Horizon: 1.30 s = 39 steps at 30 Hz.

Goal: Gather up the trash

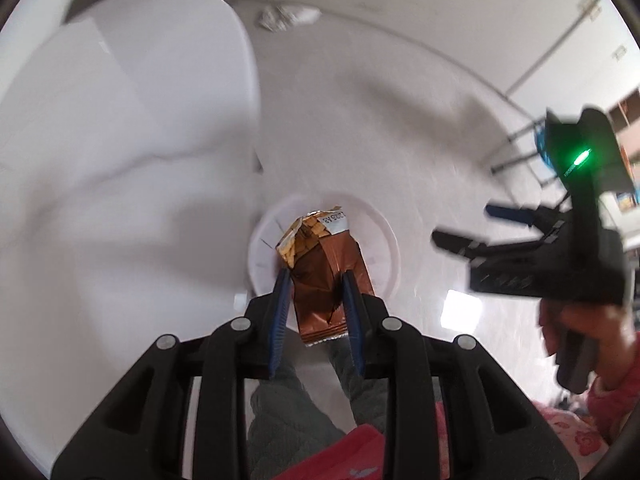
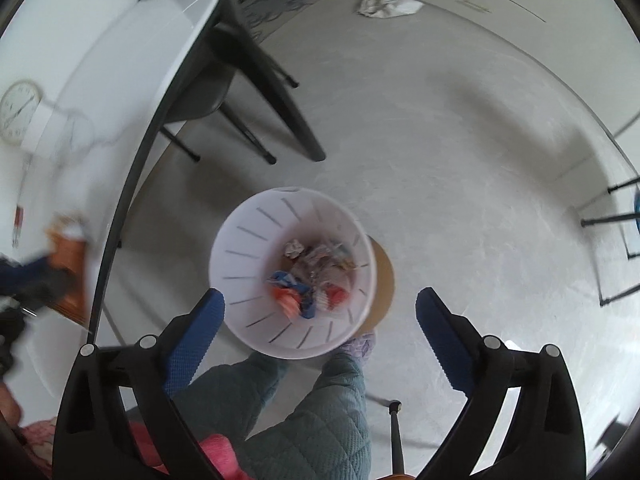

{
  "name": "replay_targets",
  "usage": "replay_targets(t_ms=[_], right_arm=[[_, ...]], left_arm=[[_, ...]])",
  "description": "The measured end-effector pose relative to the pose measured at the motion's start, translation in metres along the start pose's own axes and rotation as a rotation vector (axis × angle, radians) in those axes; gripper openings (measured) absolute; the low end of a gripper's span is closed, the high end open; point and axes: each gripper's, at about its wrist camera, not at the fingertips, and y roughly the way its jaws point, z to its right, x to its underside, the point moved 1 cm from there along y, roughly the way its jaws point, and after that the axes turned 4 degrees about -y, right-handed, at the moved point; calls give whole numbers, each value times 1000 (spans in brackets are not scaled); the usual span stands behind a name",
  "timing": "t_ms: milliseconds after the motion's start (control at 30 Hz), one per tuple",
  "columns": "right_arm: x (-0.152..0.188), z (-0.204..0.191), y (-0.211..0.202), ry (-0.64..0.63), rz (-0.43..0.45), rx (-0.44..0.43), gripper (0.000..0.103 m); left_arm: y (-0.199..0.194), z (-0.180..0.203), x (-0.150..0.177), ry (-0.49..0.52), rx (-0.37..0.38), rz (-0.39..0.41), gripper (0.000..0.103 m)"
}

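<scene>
Fingers [image 1: 282,300] pinching one wrapper [image 1: 320,264], one bin [image 2: 294,276]

Looked steeply down past the left gripper [image 1: 316,280], whose 2 blue pads [image 1: 280,312] flanked a crumpled brown carton [image 1: 324,276] above a white slotted bin [image 1: 384,240]. At right, right gripper [image 1: 476,228] in a hand [image 1: 576,332], jaws apart, empty. Beyond, crumpled white paper [image 1: 286,16] on the pale floor [image 1: 380,120].

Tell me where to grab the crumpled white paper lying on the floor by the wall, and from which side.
Take the crumpled white paper from straight above, with the jaws closing across its narrower middle. It lies low and spread on the floor, so nothing stands up for a sideways grip.
</scene>
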Motion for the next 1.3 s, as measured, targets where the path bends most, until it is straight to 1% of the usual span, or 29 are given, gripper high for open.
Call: replay_targets(t_ms=[33, 67, 100, 133, 200, 267, 300, 400, 467, 500, 567, 600, 633, 700, 733, 767, 833, 867, 900, 933, 1033, 1100, 1133, 1200, 1300], right_arm=[[1, 5, -3, 11, 4, -3, 96], [4, 11, -5, 18, 7, -5, 96], [5, 16, -8, 22, 9, -6, 96], [6, 19, -8, 25, 10, -7, 96], [7, 23, -12, 26, 15, -8, 96], [8, 25, -11, 23, 14, -14, 96], [8, 26, -10, 22, 14, -16, 96], [7, 25, -15, 16, 19, -26, 96], [4, 19, -24, 5, 35, -33, 96], [1, 14, -27, -5, 46, -32, 96], [-10, -7, -43, -55, 82, -32, 96], [-15, -16, -52, -77, 100, -38, 96], [-24, -34, -66, -118, 134, -47, 96], [-41, -66, -92, -192, 193, -60, 96], [-51, -88, -108, -241, 229, -70, 99], [-60, -107, -124, -286, 270, -75, 101], [-76, -147, -162, -376, 384, -83, 101], [-82, -163, -178, -408, 432, -91, 101], [-90, -183, -200, -446, 488, -106, 101], [-97, -202, -222, -480, 544, -123, 101], [-114, -243, -275, -533, 657, -160, 101], [-125, -270, -313, -558, 738, -199, 101], [-129, -280, -328, -560, 773, -211, 101], [-134, -296, -347, -568, 804, -220, 101], [-141, -312, -365, -567, 813, -232, 101]], left_arm=[[9, 5, 1, -5, 1, -26, 50], [14, 8, 0, -17, 5, -41, 57], [17, 13, 2, -26, 10, -49, 69], [19, 15, 4, -31, 12, -53, 79], [21, 19, 7, -32, 6, -57, 87], [18, 23, 8, -38, -5, -40, 88], [16, 26, 3, -41, -9, -33, 89], [10, 27, 7, -58, -41, -1, 89], [1, 23, 5, -73, -72, 41, 89], [-9, 19, 5, -85, -89, 78, 89], [-27, 7, 3, -116, -114, 138, 89], [-42, -1, 3, -144, -131, 175, 89], [-56, -9, 2, -172, -148, 206, 89], [-97, -32, 1, -245, -181, 299, 89], [-120, -43, 2, -279, -211, 350, 89], [-144, -54, 4, -307, -234, 399, 89], [-184, -73, 7, -356, -263, 483, 89], [-213, -86, 10, -390, -290, 545, 89], [-238, -95, 14, -414, -319, 599, 89], [-262, -102, 17, -433, -350, 650, 95], [-340, -121, 28, -463, -494, 798, 96], [-376, -128, 35, -479, -573, 861, 96], [-392, -131, 38, -494, -601, 889, 96], [-415, -132, 42, -524, -620, 935, 96], [-438, -138, 52, -595, -635, 986, 96]])
